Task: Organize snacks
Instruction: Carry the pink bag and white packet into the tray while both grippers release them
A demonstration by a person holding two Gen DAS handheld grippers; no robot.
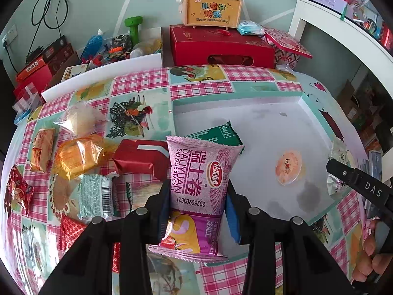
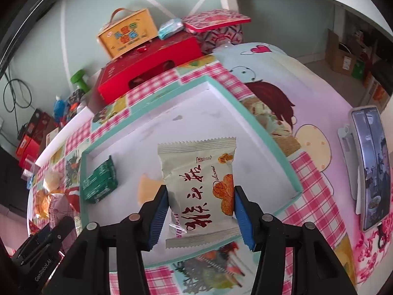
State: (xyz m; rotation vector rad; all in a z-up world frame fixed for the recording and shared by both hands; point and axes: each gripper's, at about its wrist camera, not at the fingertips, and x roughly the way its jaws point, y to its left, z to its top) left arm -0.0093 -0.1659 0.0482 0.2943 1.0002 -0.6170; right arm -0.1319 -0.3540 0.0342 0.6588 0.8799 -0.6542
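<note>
My left gripper (image 1: 197, 196) is shut on a pink Swiss roll packet (image 1: 199, 184), held above the near left edge of the shallow teal-rimmed tray (image 1: 235, 98). My right gripper (image 2: 200, 209) is shut on a cream snack packet (image 2: 200, 186) with red writing, hanging over the tray (image 2: 282, 157). Inside the tray lie a green packet (image 1: 221, 135) (image 2: 99, 182) and a round jelly cup (image 1: 288, 168), partly hidden behind the cream packet in the right wrist view. The right gripper (image 1: 358, 186) shows at the left wrist view's right edge, the left gripper (image 2: 41, 241) at the right wrist view's lower left.
Left of the tray, loose snacks lie on the checked tablecloth: a red packet (image 1: 140, 158), an orange one (image 1: 78, 154), a clear bag (image 1: 78, 119), a silver-green packet (image 1: 95, 194). A red box (image 1: 221, 46) with a yellow case (image 1: 212, 9) stands behind. A phone (image 2: 371, 167) stands right.
</note>
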